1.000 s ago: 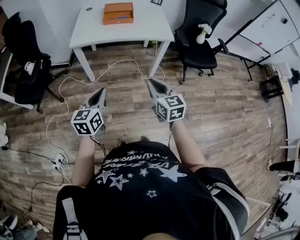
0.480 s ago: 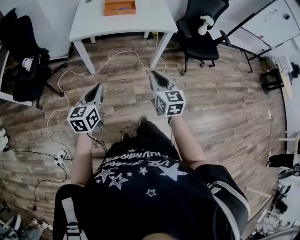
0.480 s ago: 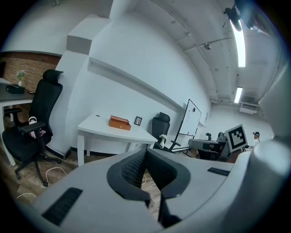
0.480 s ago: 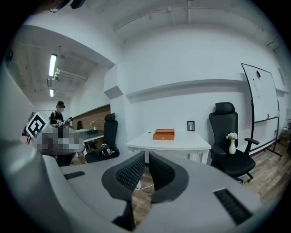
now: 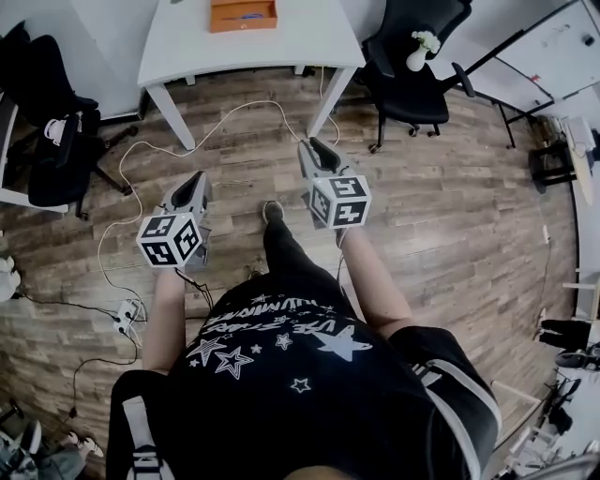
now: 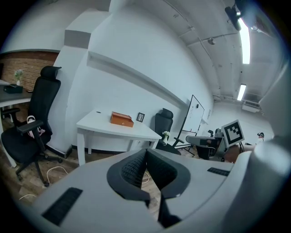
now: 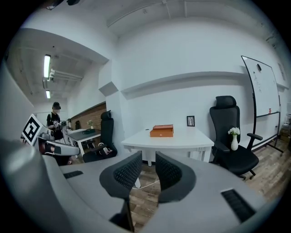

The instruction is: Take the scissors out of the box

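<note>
You've stepped forward: the white table [image 5: 187,52] now sits higher in the head view, and your shoe [image 5: 273,211] has come into view between the grippers.
The orange box [image 5: 244,14] sits on the table's far side, cut by the frame's top edge and well away from both tools. The scissors are too small to make out from here. Your left gripper [image 5: 196,180] is clenched, tips touching, with nothing in it. Your right gripper [image 5: 315,150] has just cracked apart to a narrow gap and holds nothing. Both point toward the table over the wood floor [image 5: 450,216].
</note>
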{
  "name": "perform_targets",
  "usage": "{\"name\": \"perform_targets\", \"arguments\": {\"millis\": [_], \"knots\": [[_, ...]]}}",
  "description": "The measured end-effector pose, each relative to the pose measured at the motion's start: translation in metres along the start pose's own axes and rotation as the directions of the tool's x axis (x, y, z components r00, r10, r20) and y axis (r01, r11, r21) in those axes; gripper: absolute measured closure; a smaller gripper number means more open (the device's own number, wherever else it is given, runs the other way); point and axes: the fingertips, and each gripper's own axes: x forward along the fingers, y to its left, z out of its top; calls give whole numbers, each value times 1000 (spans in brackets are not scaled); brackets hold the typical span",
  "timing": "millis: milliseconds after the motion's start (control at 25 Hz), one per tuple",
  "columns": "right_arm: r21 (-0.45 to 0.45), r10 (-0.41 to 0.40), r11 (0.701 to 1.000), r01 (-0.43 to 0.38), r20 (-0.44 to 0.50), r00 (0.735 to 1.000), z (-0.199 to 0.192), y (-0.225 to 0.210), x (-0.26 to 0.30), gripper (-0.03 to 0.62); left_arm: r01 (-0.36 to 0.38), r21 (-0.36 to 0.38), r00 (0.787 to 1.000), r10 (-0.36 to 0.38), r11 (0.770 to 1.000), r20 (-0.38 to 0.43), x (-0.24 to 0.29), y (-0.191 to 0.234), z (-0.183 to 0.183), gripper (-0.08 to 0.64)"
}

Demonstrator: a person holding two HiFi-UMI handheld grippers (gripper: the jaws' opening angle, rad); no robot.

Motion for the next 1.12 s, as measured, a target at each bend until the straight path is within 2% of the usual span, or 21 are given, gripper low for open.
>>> {"name": "perform_targets", "arguments": {"millis": [80, 240, 440, 600, 800, 1120], "knots": [[20, 14, 1000, -14, -3, 1000, 6, -13, 21, 490, -9, -6, 1000, 9, 1000, 4, 19, 7, 11, 541], [64, 40, 997, -40, -9, 999, 20, -44, 70, 471, -21, 0, 1000, 21, 1000, 4, 68, 25, 35, 541], [85, 69, 994, -67, -26, 997, 37, -85, 133, 414, -29, -2, 1000, 29, 1000, 6, 137, 42, 68, 541], [91, 85, 992, -82, -28, 996, 55, -117, 177, 396, -35, 9, 999, 35, 999, 5, 187, 52, 93, 541], [88, 148, 986, -145, -35, 988, 74, -141, 226, 360, -58, 8, 998, 58, 998, 15, 233, 66, 124, 541], [85, 196, 978, -191, -51, 979, 93, -184, 304, 353, -107, -7, 994, 107, 994, 23, 305, 96, 157, 541]]}}
